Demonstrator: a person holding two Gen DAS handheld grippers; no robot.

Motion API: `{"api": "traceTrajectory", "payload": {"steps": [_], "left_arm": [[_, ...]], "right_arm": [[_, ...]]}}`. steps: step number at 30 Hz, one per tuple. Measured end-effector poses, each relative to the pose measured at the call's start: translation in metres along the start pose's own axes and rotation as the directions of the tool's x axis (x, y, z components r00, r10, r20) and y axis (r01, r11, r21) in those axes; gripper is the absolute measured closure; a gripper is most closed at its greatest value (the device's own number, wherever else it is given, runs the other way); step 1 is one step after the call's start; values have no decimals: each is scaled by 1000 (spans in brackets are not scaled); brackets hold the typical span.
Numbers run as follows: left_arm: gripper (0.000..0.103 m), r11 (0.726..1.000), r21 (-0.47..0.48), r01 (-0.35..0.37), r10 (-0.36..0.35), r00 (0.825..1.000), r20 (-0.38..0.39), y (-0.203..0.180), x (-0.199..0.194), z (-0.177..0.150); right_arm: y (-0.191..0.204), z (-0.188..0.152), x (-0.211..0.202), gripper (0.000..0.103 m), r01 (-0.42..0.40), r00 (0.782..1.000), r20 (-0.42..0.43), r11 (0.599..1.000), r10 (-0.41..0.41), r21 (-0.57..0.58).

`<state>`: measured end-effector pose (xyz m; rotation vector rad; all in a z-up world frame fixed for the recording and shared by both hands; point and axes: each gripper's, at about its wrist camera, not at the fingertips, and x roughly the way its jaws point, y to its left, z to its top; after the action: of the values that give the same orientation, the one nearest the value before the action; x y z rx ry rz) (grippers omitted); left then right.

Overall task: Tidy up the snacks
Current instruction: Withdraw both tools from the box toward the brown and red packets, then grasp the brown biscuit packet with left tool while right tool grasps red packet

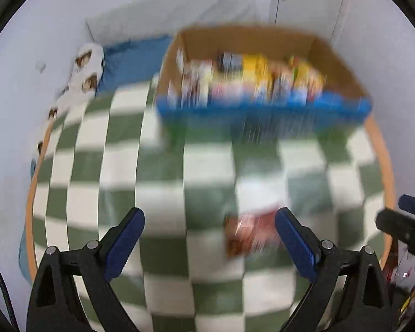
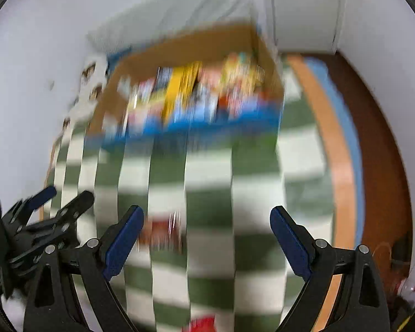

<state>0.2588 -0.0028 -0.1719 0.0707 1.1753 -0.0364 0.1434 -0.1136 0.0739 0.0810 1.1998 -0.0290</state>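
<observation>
While both tongs hang spread wide and empty, left gripper [image 1: 209, 239] and right gripper [image 2: 207, 236] over the checkered cloth [image 1: 163, 171]: reaching step. Red snack packet [image 1: 249, 235] lying loose, well apart from the cardboard box [image 1: 262, 41] of snacks. Next: pinch packet, carry to box.

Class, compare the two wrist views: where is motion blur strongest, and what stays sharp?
Left wrist view: the open cardboard box of snacks and the small red-brown snack packet smear; the left gripper, open, stays crisp. Right wrist view: heavier streaking over the green-and-white checked cloth; the right gripper, open, is sharp.
</observation>
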Motion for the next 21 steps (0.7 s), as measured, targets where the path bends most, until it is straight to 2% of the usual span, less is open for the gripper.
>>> {"api": "traceTrajectory", "payload": {"steps": [2, 4, 5, 7, 9, 12, 15, 16, 17, 18, 19, 20, 21], "left_arm": [[6, 1000, 12, -12, 13, 998, -53, 2, 12, -26], [6, 1000, 19, -24, 26, 994, -107, 4, 23, -51], [6, 1000, 20, -23, 25, 992, -124, 4, 26, -62], [6, 999, 18, -31, 34, 986, -162, 5, 34, -79], [6, 1000, 10, -30, 31, 982, -188, 7, 38, -90], [6, 999, 19, -34, 37, 977, -211, 6, 44, -100], [6, 997, 62, -49, 61, 978, -202, 1, 45, -103], [6, 995, 86, -57, 72, 978, -194, -1, 45, -104], [6, 992, 106, -62, 81, 979, -187, -3, 45, -104], [6, 989, 135, -65, 88, 981, -174, -5, 44, -102], [6, 983, 171, -69, 96, 984, -153, -9, 42, -99], [6, 974, 214, -74, 103, 986, -128, -13, 40, -95], [6, 966, 247, -73, 103, 989, -111, -17, 39, -92]], "right_arm": [[-2, -33, 15, 8, -9, 996, -86, 1000, 9, -1], [-3, -72, 33, 8, -24, 981, -192, 1000, 25, 4], [-4, -86, 38, 8, -27, 975, -218, 1000, 28, 8], [-10, -119, 56, 8, -37, 952, -302, 999, 47, 40], [-16, -142, 73, 8, -70, 921, -375, 993, 102, 99], [-25, -171, 98, 8, -104, 878, -440, 972, 188, 209], [-32, -188, 119, 9, -113, 848, -467, 946, 251, 303], [-33, -192, 126, 12, -119, 840, -469, 936, 272, 330], [-34, -195, 131, 14, -108, 842, -469, 934, 268, 339], [-33, -196, 134, 20, -99, 847, -465, 936, 258, 338], [-33, -197, 135, 33, -94, 855, -456, 938, 249, 335], [-33, -199, 134, 41, -87, 865, -443, 940, 235, 330], [-32, -201, 132, 57, -78, 877, -432, 948, 213, 309]]}}
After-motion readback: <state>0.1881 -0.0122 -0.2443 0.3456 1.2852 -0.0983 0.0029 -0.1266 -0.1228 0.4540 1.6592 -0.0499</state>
